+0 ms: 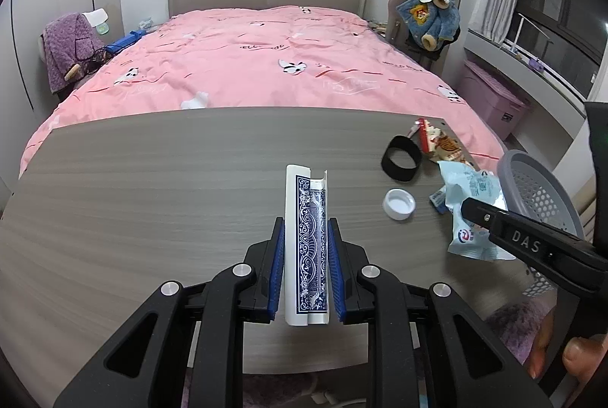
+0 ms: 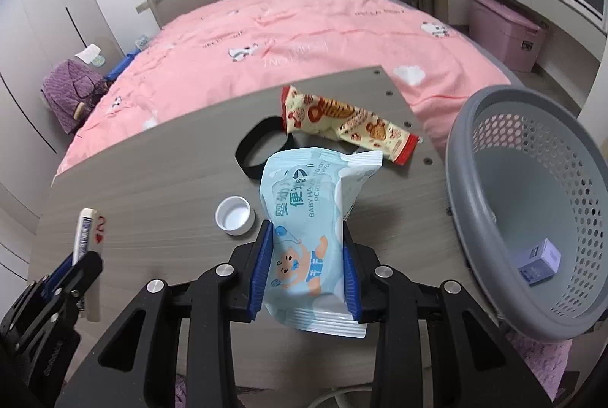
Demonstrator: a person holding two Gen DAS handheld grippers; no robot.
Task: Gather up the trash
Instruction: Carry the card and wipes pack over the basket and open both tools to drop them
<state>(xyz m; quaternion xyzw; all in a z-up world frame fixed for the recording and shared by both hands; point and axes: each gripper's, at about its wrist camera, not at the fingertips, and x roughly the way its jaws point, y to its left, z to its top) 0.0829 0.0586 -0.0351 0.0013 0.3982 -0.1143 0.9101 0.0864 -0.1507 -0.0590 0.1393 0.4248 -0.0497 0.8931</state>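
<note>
My left gripper (image 1: 306, 229) is shut on a playing card box (image 1: 307, 248), white with a blue patterned back, held on edge above the grey table (image 1: 152, 187). It also shows in the right wrist view (image 2: 85, 233). My right gripper (image 2: 307, 237) is shut on a light blue baby wipes pack (image 2: 311, 218), lifted over the table's right part; the pack also shows in the left wrist view (image 1: 471, 202). A grey perforated basket (image 2: 532, 187) stands just right of the table, with a small blue box (image 2: 539, 261) inside.
On the table lie a white bottle cap (image 2: 235, 216), a black band ring (image 2: 258, 149) and a red and cream snack wrapper (image 2: 349, 126). A bed with a pink cover (image 1: 258, 65) is behind the table. A pink storage box (image 2: 505, 27) stands at the right.
</note>
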